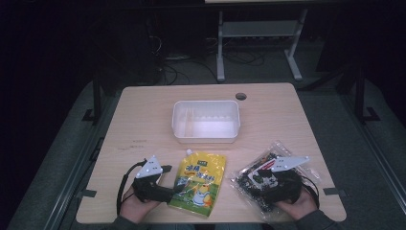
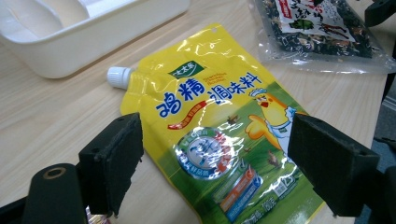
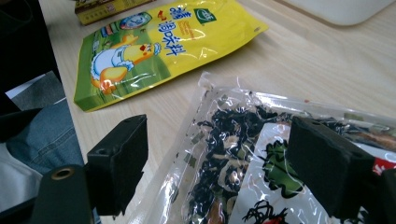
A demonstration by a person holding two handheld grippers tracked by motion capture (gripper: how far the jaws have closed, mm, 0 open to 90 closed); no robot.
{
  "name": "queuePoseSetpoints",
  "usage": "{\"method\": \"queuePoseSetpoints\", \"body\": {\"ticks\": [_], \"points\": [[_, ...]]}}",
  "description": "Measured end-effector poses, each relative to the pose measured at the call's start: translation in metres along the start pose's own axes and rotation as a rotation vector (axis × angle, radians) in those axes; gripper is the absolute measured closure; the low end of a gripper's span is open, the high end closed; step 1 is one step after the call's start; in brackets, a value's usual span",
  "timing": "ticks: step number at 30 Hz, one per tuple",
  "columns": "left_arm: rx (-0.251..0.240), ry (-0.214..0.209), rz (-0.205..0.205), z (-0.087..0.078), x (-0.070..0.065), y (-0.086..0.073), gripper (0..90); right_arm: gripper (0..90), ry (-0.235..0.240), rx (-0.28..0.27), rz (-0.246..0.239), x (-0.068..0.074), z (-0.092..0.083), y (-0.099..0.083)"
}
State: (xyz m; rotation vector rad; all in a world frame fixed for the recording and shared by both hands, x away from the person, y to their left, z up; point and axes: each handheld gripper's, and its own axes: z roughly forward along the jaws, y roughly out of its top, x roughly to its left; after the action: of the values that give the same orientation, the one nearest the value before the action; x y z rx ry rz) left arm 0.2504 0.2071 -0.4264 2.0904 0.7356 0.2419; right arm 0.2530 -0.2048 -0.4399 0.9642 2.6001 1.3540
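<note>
Here, glossy yellow spouted pouch (image 2: 210,126) lying flat, clear dark-filled bag (image 3: 243,154) beside it, both hand-held grippers wide open, empty

In the left gripper view the white tray (image 2: 70,42) is cut off by the top and left edges, and the yellow spouted pouch (image 2: 210,135) runs off the bottom edge. The clear bag of dark dried food (image 3: 243,154) leaves the right gripper view at the bottom and right. In the high view the small print on both packs is too small to read.
</note>
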Motion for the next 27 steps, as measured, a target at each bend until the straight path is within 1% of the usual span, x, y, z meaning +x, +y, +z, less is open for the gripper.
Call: {"method": "queuePoseSetpoints", "body": {"ticks": [3,4,5,6,7,8,11,13,15,16,17,19,20,21,22,24,25,26,27], "points": [[0.005,-0.014,0.006,0.004,-0.003,0.003,17.7,19.2,0.004,0.003,0.004,-0.002,-0.001,0.001],[0.017,-0.021,0.018,0.008,-0.007,0.005,17.7,19.2,0.005,0.005,0.006,-0.002,-0.001,0.001],[0.017,-0.021,0.018,0.008,-0.007,0.005,17.7,19.2,0.005,0.005,0.006,-0.002,-0.001,0.001],[0.022,-0.025,0.029,0.010,-0.009,0.007,17.7,19.2,0.005,0.005,0.005,-0.002,-0.001,0.000],[0.024,-0.027,0.031,0.011,-0.010,0.008,17.9,19.2,0.005,0.010,0.008,-0.003,-0.002,0.000],[0.023,-0.041,0.034,0.014,-0.012,0.011,18.0,19.2,0.004,0.009,0.009,-0.004,-0.003,0.001],[0.029,-0.048,0.036,0.017,-0.014,0.015,18.6,19.5,0.004,0.002,0.015,-0.005,-0.005,0.002],[0.029,-0.062,0.034,0.020,-0.017,0.019,18.9,19.6,-0.003,0.001,0.019,-0.007,-0.007,0.003],[0.039,-0.071,0.043,0.024,-0.020,0.023,19.7,20.1,-0.008,-0.003,0.032,-0.010,-0.010,0.004],[0.041,-0.080,0.054,0.026,-0.023,0.028,19.8,20.2,-0.020,0.002,0.045,-0.013,-0.013,0.005],[0.041,-0.080,0.054,0.026,-0.023,0.028,19.9,20.2,-0.020,0.002,0.045,-0.013,-0.013,0.005],[0.042,-0.093,0.064,0.030,-0.027,0.035,20.1,20.8,-0.035,0.004,0.054,-0.015,-0.016,0.006],[0.044,-0.092,0.075,0.032,-0.028,0.038,20.6,21.2,-0.048,0.004,0.063,-0.018,-0.020,0.007],[0.047,-0.092,0.081,0.034,-0.029,0.042,20.6,21.2,-0.048,0.004,0.063,-0.018,-0.020,0.007],[0.046,-0.108,0.080,0.037,-0.031,0.048,20.7,21.4,-0.067,0.005,0.075,-0.022,-0.025,0.009],[0.054,-0.104,0.097,0.041,-0.035,0.054,21.6,21.7,-0.085,0.006,0.087,-0.026,-0.030,0.011],[0.054,-0.104,0.097,0.041,-0.035,0.054,21.7,21.8,-0.091,0.004,0.096,-0.028,-0.032,0.012],[0.058,-0.118,0.106,0.046,-0.039,0.060,22.6,22.6,-0.098,0.001,0.108,-0.031,-0.035,0.014],[0.058,-0.118,0.106,0.046,-0.039,0.060,23.2,22.6,-0.098,0.001,0.108,-0.031,-0.035,0.014]]}}
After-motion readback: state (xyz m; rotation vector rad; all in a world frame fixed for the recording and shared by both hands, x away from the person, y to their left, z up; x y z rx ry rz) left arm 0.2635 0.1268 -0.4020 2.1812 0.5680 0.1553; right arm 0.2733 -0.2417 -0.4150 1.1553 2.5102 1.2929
